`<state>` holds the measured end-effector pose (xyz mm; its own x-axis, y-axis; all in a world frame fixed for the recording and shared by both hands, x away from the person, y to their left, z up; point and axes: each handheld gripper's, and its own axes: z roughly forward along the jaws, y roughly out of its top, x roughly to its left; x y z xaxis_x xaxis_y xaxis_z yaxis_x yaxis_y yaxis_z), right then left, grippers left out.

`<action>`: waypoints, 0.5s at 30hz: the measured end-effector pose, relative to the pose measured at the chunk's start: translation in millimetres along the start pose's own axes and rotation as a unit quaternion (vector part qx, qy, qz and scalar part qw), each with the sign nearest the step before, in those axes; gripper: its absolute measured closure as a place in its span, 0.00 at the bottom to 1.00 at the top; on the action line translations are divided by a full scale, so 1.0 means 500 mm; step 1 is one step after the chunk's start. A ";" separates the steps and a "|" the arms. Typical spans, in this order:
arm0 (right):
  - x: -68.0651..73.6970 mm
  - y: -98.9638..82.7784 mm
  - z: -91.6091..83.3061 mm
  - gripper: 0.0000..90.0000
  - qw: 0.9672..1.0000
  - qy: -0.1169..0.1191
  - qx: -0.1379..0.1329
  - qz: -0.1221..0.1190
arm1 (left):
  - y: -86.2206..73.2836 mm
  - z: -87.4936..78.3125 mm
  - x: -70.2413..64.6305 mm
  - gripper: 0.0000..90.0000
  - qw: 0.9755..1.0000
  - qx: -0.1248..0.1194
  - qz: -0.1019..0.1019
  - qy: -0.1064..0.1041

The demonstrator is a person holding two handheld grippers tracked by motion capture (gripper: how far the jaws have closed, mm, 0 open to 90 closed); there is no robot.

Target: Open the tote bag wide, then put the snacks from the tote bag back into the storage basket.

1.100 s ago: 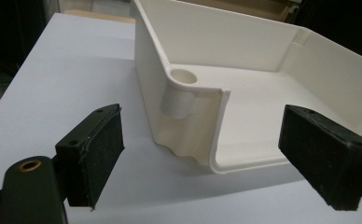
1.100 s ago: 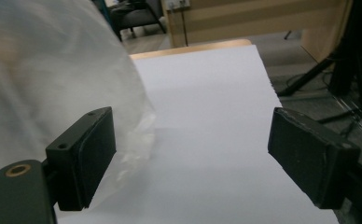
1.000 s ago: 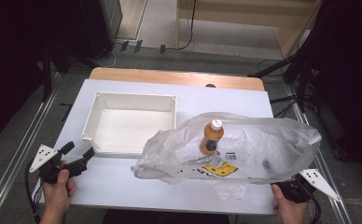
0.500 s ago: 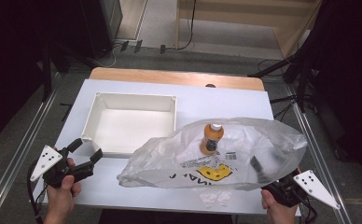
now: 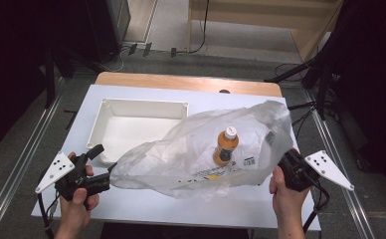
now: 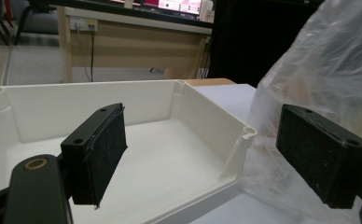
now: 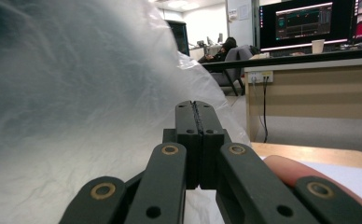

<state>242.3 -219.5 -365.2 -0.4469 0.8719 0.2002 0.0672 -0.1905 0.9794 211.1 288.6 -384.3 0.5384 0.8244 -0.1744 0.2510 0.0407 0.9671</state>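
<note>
Clear plastic bag holding orange bottle, pinched by right gripper, white bin empty, left gripper jaws spread.

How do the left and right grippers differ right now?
The left gripper has its jaws spread wide, holding nothing; the right gripper has its jaws pressed together, pinching the plastic bag. The left sits beside the white tray; the right is at the bag's other end. Both are hand-held.
</note>
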 end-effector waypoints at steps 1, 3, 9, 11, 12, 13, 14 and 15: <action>0.008 0.006 0.015 1.00 1.000 0.002 0.002 -0.004 | -0.001 0.005 -0.005 0.18 1.000 -0.001 -0.002 -0.009; 0.011 0.006 0.024 1.00 1.000 0.003 0.001 -0.006 | -0.003 0.012 -0.014 0.18 1.000 0.002 0.007 -0.019; -0.002 -0.010 0.039 1.00 1.000 -0.010 0.006 0.024 | -0.036 0.039 -0.031 0.18 0.998 0.027 0.018 -0.054; -0.006 -0.012 0.040 1.00 1.000 -0.010 0.004 0.026 | -0.052 0.047 -0.034 0.18 0.996 0.043 0.024 -0.068; -0.006 -0.012 0.040 1.00 1.000 -0.010 0.004 0.026 | -0.052 0.047 -0.034 0.18 0.996 0.043 0.024 -0.068; -0.009 -0.013 0.040 1.00 1.000 -0.013 0.004 0.024 | -0.060 0.052 -0.041 0.18 0.994 0.051 0.026 -0.089; -0.009 -0.013 0.040 1.00 1.000 -0.013 0.004 0.024 | -0.060 0.052 -0.041 0.18 0.994 0.051 0.026 -0.089; -0.012 -0.014 0.040 1.00 1.000 -0.013 0.003 0.026 | -0.061 0.056 -0.055 0.18 0.992 0.052 0.034 -0.106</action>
<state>262.3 -214.3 -372.7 -0.4185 0.8729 0.2508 0.0955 -0.2323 0.9679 211.3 249.0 -414.4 0.7115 0.6852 -0.1556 0.2840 -0.0779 0.9557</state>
